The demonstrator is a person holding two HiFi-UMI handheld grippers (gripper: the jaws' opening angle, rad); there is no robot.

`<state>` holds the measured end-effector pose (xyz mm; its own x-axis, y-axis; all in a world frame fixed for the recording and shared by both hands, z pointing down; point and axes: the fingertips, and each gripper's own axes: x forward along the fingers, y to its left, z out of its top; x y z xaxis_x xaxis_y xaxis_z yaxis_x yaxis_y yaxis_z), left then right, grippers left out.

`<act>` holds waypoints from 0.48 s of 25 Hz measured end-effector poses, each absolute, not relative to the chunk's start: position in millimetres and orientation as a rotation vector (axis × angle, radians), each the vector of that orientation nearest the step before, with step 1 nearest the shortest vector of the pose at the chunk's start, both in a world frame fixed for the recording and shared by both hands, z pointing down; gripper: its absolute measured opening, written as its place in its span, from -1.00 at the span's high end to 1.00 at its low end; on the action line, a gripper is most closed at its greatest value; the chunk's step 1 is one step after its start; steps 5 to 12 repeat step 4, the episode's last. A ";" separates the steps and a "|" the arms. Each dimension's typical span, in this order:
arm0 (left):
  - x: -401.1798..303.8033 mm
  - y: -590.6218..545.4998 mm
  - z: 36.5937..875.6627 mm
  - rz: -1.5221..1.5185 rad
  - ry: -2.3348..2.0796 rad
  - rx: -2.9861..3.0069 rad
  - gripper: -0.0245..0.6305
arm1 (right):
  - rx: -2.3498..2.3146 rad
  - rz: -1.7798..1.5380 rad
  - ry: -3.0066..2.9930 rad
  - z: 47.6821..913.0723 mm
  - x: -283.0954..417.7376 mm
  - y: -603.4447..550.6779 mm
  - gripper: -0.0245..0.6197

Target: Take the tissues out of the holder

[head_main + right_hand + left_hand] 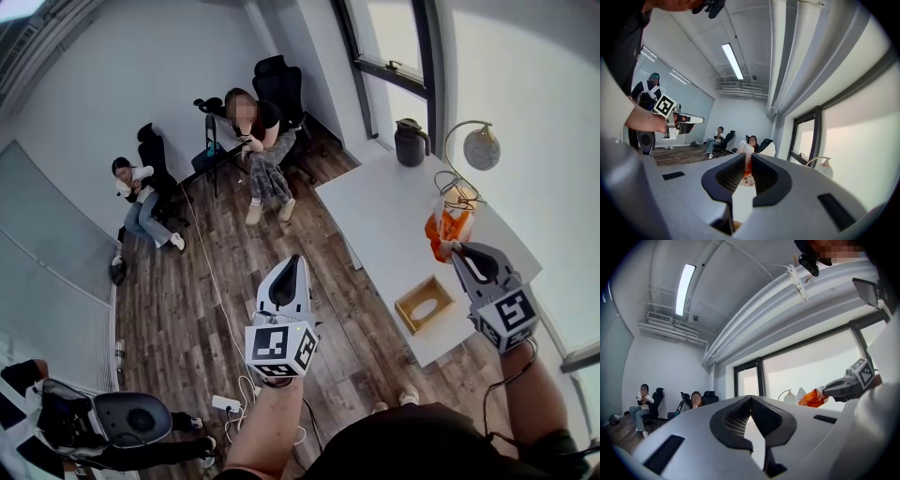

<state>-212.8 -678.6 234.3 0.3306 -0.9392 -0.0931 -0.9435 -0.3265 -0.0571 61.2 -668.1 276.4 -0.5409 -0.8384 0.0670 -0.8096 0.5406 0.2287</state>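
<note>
Right gripper view first, closest to you: your right gripper has its jaws pinching the tissue pack. The pack is soft and crinkly, orange and white. It sticks out past the jaw tips. You hold it by one end, probably so that it slips out of the box in one piece.

Your left gripper has its jaws pressed together with nothing in them. It waits off to the side, over the wood floor, likely because this job needs only one gripper.

A bit farther on, the wooden holder sits near the edge of the smooth white table. It is a square box with an oval hole on top. The pack is up in the air beyond it, already out.

At the far end stand a dark jug and a round lamp.
</note>
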 end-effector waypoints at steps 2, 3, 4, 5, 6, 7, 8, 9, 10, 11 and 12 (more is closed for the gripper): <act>-210.2 -679.8 235.3 0.064 1.762 -2.479 0.91 | 1.411 -0.256 -2.613 274.9 62.5 -669.0 0.80; -209.1 -680.4 235.5 0.064 1.763 -2.479 0.91 | 1.412 -0.256 -2.615 274.3 63.4 -669.5 0.80; -208.0 -681.0 235.7 0.065 1.764 -2.479 0.91 | 1.414 -0.257 -2.618 273.7 64.2 -670.0 0.80; -208.0 -681.0 235.7 0.065 1.764 -2.479 0.91 | 1.414 -0.257 -2.618 273.7 64.2 -670.0 0.80; -208.0 -681.0 235.7 0.065 1.764 -2.479 0.91 | 1.414 -0.257 -2.618 273.7 64.2 -670.0 0.80; -208.0 -681.0 235.7 0.065 1.764 -2.479 0.91 | 1.414 -0.257 -2.618 273.7 64.2 -670.0 0.80; -208.0 -681.0 235.7 0.065 1.764 -2.479 0.91 | 1.414 -0.257 -2.618 273.7 64.2 -670.0 0.80; -208.0 -681.0 235.7 0.065 1.764 -2.479 0.91 | 1.414 -0.257 -2.618 273.7 64.2 -670.0 0.80; -208.0 -681.0 235.7 0.065 1.764 -2.479 0.91 | 1.414 -0.257 -2.618 273.7 64.2 -670.0 0.80; -208.0 -681.0 235.7 0.065 1.764 -2.479 0.91 | 1.414 -0.257 -2.618 273.7 64.2 -670.0 0.80; -208.0 -681.0 235.7 0.065 1.764 -2.479 0.91 | 1.414 -0.257 -2.618 273.7 64.2 -670.0 0.80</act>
